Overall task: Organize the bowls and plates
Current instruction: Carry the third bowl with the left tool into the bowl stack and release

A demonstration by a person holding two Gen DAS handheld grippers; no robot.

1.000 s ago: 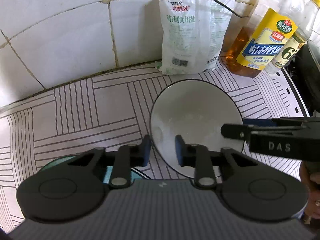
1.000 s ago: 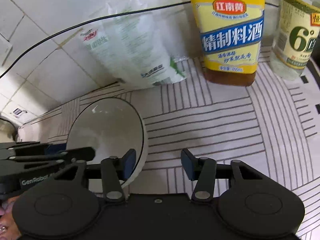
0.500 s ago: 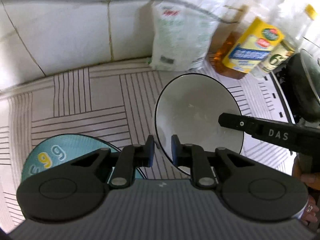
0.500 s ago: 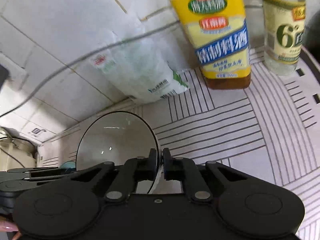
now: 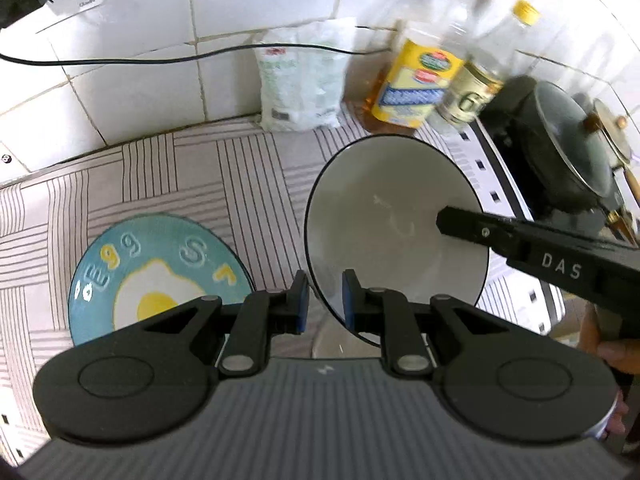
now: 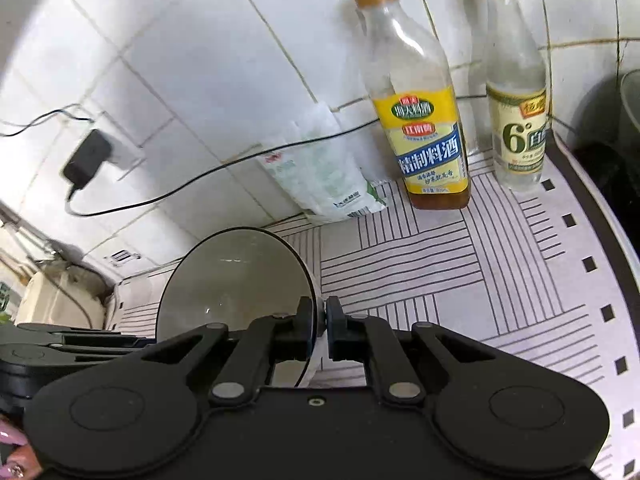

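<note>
White black-rimmed ceramic bowl [image 5: 394, 232] is off the striped counter, rim pinched by my right tongs [image 6: 319, 322], left tongs [image 5: 323, 300] spread around its near rim; keep it level, lower slowly onto blue egg-print plate [image 5: 156, 276].

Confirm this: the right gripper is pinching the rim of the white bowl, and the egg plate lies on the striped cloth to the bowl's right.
Not quite. In the left wrist view, the egg plate lies to the left of the white bowl, not the right. The rest stands: the right gripper pinches the bowl's rim, and the plate rests on the striped cloth.
</note>
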